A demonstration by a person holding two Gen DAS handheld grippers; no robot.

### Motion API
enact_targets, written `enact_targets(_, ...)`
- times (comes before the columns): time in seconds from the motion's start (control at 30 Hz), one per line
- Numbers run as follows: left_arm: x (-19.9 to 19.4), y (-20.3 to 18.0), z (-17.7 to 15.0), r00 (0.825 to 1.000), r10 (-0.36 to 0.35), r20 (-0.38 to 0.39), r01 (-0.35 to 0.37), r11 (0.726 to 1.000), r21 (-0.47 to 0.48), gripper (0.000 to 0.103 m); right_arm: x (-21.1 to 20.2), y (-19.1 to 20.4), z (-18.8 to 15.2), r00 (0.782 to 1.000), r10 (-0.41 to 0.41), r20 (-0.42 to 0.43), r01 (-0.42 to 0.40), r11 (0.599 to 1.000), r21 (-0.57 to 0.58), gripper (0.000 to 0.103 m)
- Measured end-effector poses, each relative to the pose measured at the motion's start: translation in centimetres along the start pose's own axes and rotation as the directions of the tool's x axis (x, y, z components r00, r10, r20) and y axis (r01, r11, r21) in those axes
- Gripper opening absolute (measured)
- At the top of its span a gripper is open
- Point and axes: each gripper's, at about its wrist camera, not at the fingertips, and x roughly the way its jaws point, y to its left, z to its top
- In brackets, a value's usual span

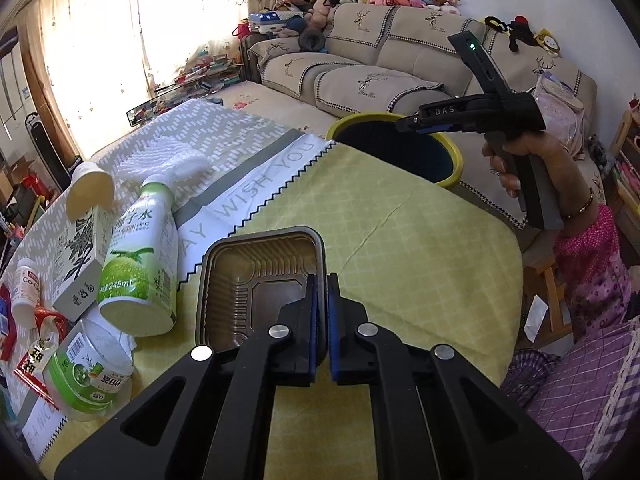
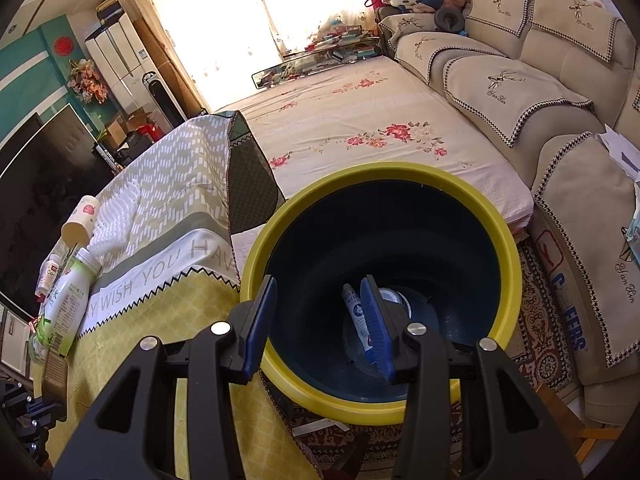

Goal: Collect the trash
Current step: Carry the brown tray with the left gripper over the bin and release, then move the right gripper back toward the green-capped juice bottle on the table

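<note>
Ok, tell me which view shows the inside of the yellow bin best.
The right wrist view: it looks straight down into the yellow bin, showing a tube at the bottom. The left wrist view shows only its rim and dark upper wall beyond the table edge.

Cloth-covered table bears brown tray, green bottle, carton.

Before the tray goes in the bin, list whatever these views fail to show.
- Bin contents: left wrist view shows only dark interior.
- Bin floor: right gripper finger hides part.
- Brown tray near edge: left gripper covers it.
- Small bottle label: too small.
</note>
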Motion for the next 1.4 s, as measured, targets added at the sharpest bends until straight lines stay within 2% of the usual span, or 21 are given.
enact_targets(0.3,0.2,-3.0,5.3,0.996,-0.038,0.08,0.036,0.999,0.03,0.005,-2.5,-1.9,0.3,0.998,-0.015,0.059,0.014,1.0,0.019,0.042)
enact_targets(0.53,4.6,-6.0,12.2,0.991,-0.095,0.092,0.089,0.993,0.075,0.005,-4.8,-6.0,0.7,0.992,-0.056,0.116,0.046,0.995,0.087,0.042)
enact_targets(0.77,10.9,-9.3,18.9,0.986,-0.164,0.039,0.159,0.982,0.105,0.005,-5.9,-10.0,0.8,0.987,-0.08,0.137,0.059,0.987,0.147,0.044)
enact_targets(1.07,19.1,-11.8,22.6,0.983,-0.176,-0.053,0.18,0.981,0.075,0.007,-5.5,-13.1,0.7,0.988,-0.089,0.126,0.063,0.978,0.197,0.045)
enact_targets(1.1,19.8,-11.8,22.7,0.983,-0.173,-0.059,0.176,0.982,0.063,0.018,-5.4,-13.2,0.6,0.988,-0.09,0.123,0.064,0.978,0.199,0.045)
enact_targets(1.13,20.3,-11.8,22.8,0.984,-0.167,-0.063,0.17,0.984,0.053,0.036,-5.3,-13.3,0.6,0.989,-0.09,0.12,0.064,0.977,0.201,0.045)
enact_targets(1.17,20.6,-11.6,22.7,0.986,-0.157,-0.055,0.16,0.986,0.045,0.041,-5.3,-13.2,0.6,0.989,-0.089,0.119,0.064,0.977,0.201,0.046)
enact_targets(1.2,20.7,-11.4,22.5,0.988,-0.147,-0.044,0.149,0.988,0.038,0.045,-5.3,-13.1,0.5,0.989,-0.089,0.118,0.064,0.978,0.2,0.046)
enact_targets(1.3,18.8,-10.4,21.7,0.987,-0.16,0.012,0.16,0.987,0.002,0.045,-5.3,-12.7,0.6,0.989,-0.085,0.12,0.061,0.98,0.191,0.046)
enact_targets(1.37,16.3,-9.4,20.9,0.984,-0.151,0.09,0.152,0.988,-0.005,0.049,-5.4,-12.1,0.6,0.989,-0.079,0.123,0.056,0.982,0.18,0.047)
enact_targets(1.4,14.4,-9.1,20.4,0.98,-0.141,0.143,0.143,0.99,-0.005,0.057,-5.4,-11.8,0.6,0.989,-0.077,0.124,0.055,0.983,0.174,0.048)
